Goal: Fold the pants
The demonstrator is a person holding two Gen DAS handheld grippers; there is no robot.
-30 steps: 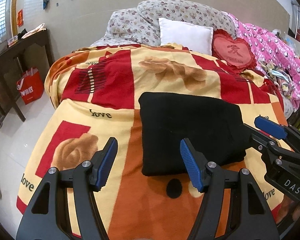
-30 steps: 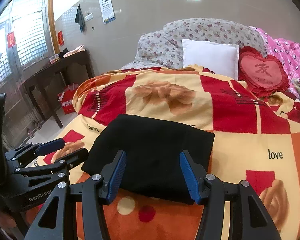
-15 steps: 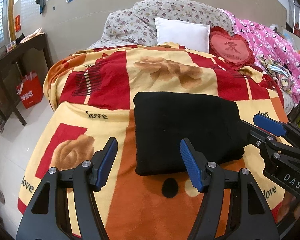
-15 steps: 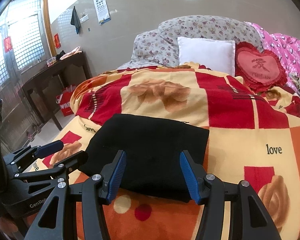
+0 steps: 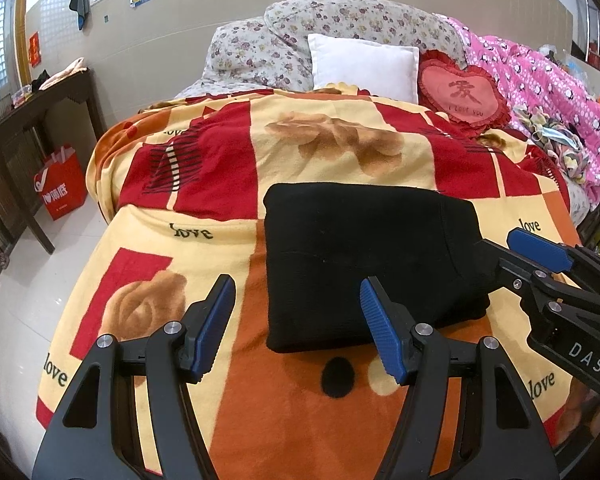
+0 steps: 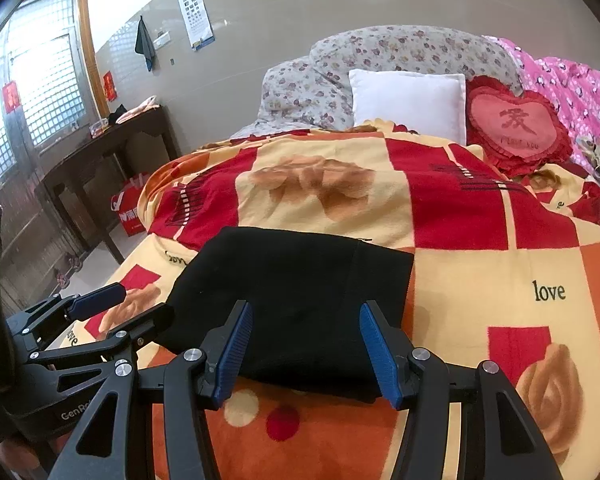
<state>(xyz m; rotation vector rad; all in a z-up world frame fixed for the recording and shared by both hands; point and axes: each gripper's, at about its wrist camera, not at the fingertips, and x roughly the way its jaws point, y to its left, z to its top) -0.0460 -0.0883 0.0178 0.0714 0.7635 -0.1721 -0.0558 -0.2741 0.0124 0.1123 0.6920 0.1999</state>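
Black knit pants (image 5: 364,264), folded into a compact rectangle, are being carried by the red, orange and cream fleece blanket (image 5: 188,240) near its front edge, long axis running across the bed. Ahead of and below both grippers they are lying. Left gripper (image 5: 296,328) is being held wide open and empty over the rectangle's left front corner. Right gripper (image 6: 306,350) is being held partly open, empty, over its right front edge, seemingly the nearer.
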